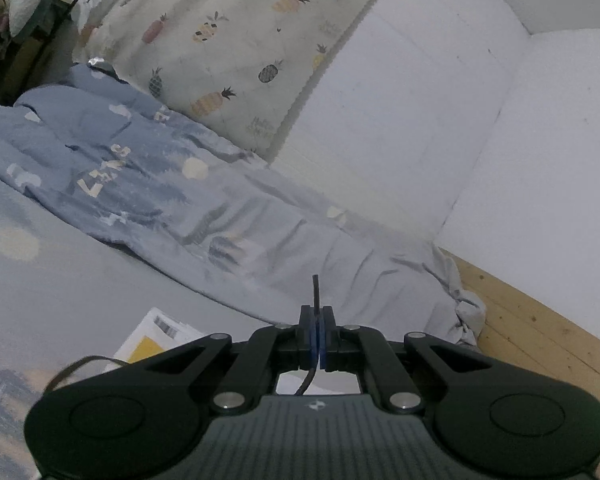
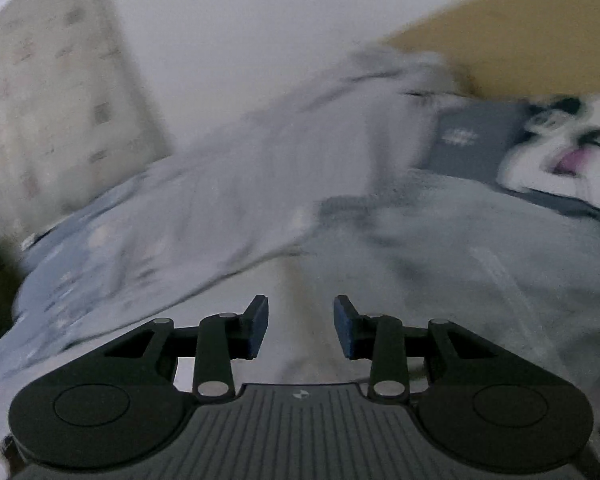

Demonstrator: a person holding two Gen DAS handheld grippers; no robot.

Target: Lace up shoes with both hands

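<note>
My left gripper [image 1: 317,312] is shut on a black shoelace [image 1: 315,290]. The lace's stiff tip sticks up above the blue pads, and the rest runs down behind the jaws. No shoe shows in either view. In the right wrist view my right gripper [image 2: 301,320] is open, with nothing between its blue pads [image 2: 258,326]. That view is blurred by motion. Below both grippers lies a bed with a blue-grey patterned quilt [image 1: 140,184].
A white and yellow booklet [image 1: 156,338] lies on the bed just left of the left gripper. A pineapple-print cloth [image 1: 236,52] hangs on the white wall behind. A wooden board [image 1: 532,320] edges the bed at right. A dark pillow [image 2: 472,140] and a black-and-white plush [image 2: 564,148] lie at far right.
</note>
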